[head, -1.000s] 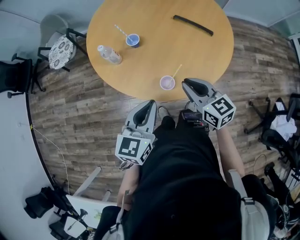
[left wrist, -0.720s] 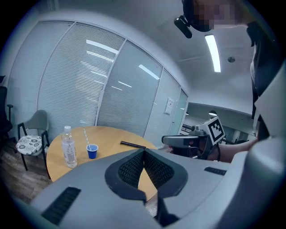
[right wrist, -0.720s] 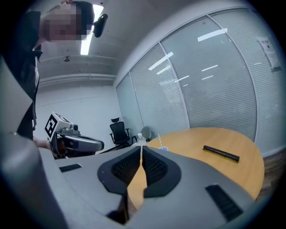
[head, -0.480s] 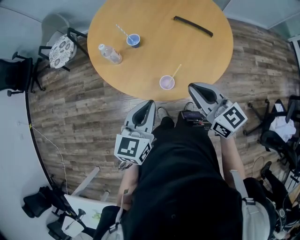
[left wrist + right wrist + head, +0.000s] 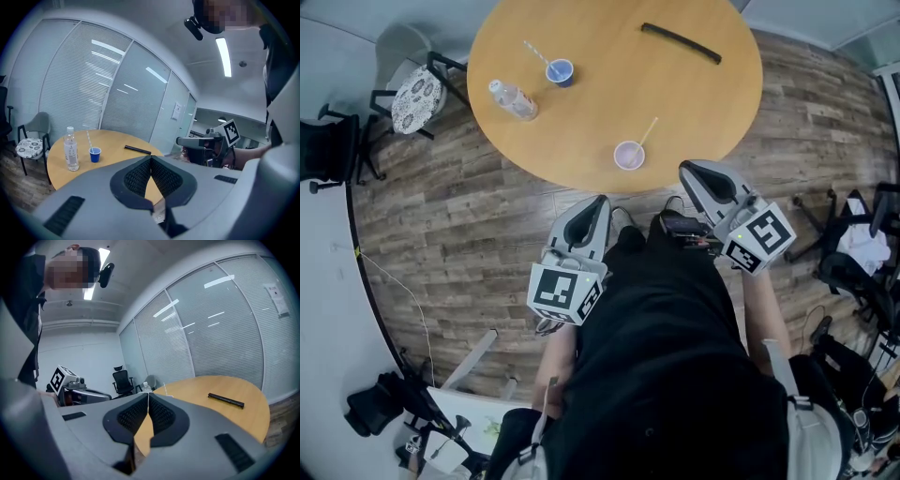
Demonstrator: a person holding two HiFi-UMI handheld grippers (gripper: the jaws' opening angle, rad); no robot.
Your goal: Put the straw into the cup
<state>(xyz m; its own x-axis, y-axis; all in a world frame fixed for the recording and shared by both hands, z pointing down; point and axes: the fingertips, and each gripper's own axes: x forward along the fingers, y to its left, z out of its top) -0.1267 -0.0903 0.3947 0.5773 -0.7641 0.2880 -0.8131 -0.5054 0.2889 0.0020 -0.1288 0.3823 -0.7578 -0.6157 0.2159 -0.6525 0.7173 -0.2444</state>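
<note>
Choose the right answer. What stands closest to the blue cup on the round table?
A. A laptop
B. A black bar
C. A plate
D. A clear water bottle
D: the clear water bottle stands next to the blue cup on the table, while the black bar lies well apart from it.

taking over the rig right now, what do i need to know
Left hand-held gripper: shut, empty, off the table.
Right hand-held gripper: shut, empty, off the table.
Pale cup stands near the table's near edge; the yellow straw seems to lean out of it.
Blue cup on the far side holds a striped straw.
Done: apparently both straws in.
Left: confirm the yellow straw is seated.
</note>
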